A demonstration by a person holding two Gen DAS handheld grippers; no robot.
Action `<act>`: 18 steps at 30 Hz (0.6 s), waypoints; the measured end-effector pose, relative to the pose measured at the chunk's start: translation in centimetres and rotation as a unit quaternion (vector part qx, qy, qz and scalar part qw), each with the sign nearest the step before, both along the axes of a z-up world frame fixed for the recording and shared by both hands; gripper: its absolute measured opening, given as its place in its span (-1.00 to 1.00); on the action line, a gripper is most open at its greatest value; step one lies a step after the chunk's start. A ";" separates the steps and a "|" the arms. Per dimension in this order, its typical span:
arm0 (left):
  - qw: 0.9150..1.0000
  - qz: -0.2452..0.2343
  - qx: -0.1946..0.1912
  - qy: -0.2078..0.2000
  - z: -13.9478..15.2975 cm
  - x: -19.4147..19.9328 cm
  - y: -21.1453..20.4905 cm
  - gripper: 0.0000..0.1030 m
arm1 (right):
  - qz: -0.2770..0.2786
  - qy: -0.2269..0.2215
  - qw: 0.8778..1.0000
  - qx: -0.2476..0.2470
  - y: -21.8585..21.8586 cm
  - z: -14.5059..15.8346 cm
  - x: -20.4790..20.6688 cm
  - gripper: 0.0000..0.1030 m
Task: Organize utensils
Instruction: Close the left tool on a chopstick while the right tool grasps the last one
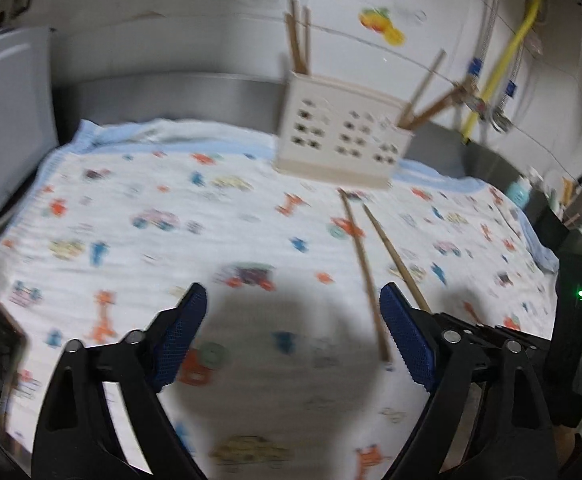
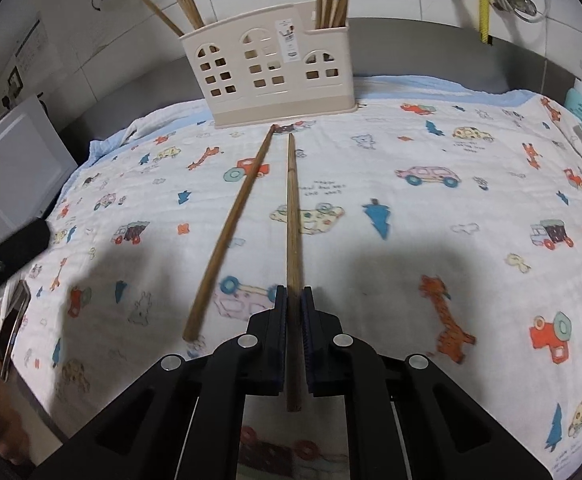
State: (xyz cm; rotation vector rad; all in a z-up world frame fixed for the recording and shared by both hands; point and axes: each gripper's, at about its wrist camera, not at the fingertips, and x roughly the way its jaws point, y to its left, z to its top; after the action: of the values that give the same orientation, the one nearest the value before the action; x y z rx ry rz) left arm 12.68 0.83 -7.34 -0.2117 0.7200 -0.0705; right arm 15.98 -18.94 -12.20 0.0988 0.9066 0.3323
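Observation:
My right gripper (image 2: 294,296) is shut on a wooden chopstick (image 2: 292,208) near its thick end; the chopstick points ahead toward a beige house-shaped utensil holder (image 2: 269,76). A second chopstick (image 2: 231,232) lies on the patterned cloth (image 2: 451,240) just to the left of it. Several chopsticks stand in the holder's left and right compartments. My left gripper (image 1: 291,320) is open and empty above the cloth. In the blurred left wrist view the two chopsticks (image 1: 365,272) lie by my right finger, and the holder (image 1: 343,140) stands beyond.
The tiled wall and a metal backsplash run behind the holder. A grey appliance (image 2: 19,168) stands at the left. A teal bottle (image 2: 581,102) stands at the far right. A phone (image 2: 15,320) lies at the cloth's left edge. Pipes and a yellow hose (image 1: 507,56) hang on the wall.

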 end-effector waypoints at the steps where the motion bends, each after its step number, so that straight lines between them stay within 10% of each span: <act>1: 1.000 -0.008 -0.003 0.006 -0.3 0.2 -0.5 0.43 | 0.001 -0.001 1.000 0.001 -0.4 -0.1 -0.2 -0.87; 18: 0.996 -0.052 0.001 0.077 -4.7 5.8 -7.2 -0.50 | 0.018 -0.004 0.999 0.039 -4.2 -0.6 -1.4 -0.86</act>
State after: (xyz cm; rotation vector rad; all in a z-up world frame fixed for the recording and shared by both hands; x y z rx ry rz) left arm 18.44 -6.40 -12.01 -0.1790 0.8853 -0.1539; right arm 14.55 -23.15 -12.84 0.1539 0.8874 0.4009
